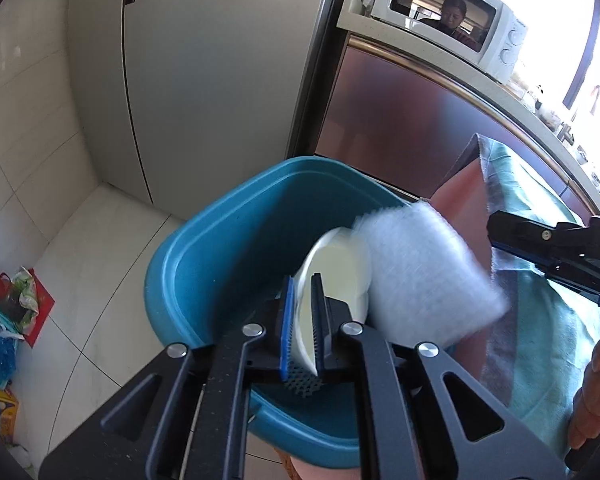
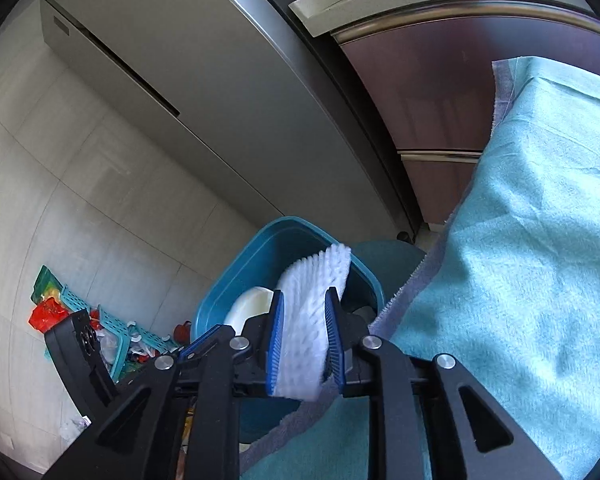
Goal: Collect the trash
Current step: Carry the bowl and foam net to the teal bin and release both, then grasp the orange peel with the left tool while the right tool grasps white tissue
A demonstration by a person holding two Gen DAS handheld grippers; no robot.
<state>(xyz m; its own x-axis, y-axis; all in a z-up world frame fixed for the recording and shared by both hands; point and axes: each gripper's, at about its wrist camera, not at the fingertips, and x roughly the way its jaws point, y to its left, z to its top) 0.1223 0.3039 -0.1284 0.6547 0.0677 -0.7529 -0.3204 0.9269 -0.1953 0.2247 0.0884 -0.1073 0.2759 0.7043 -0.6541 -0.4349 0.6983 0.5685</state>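
Note:
A teal plastic bin (image 1: 220, 240) stands on the floor beside the table; it also shows in the right wrist view (image 2: 260, 256). My left gripper (image 1: 302, 320) is shut on a white paper bowl (image 1: 336, 268) and holds it tilted over the bin's opening. The bowl also shows in the right wrist view (image 2: 248, 304). My right gripper (image 2: 304, 344) is shut on a white foam sheet (image 2: 312, 312) and holds it over the bin's right rim. The foam sheet (image 1: 424, 272) is blurred in the left wrist view, next to the bowl. The right gripper's body (image 1: 560, 252) shows at right there.
A table covered with a teal cloth (image 2: 520, 240) fills the right. A tall grey fridge (image 1: 212, 72) and a brown cabinet (image 1: 400, 120) with a microwave (image 1: 452, 20) stand behind the bin. A teal basket (image 2: 112, 332) and loose packaging (image 1: 8, 308) lie on the tiled floor at left.

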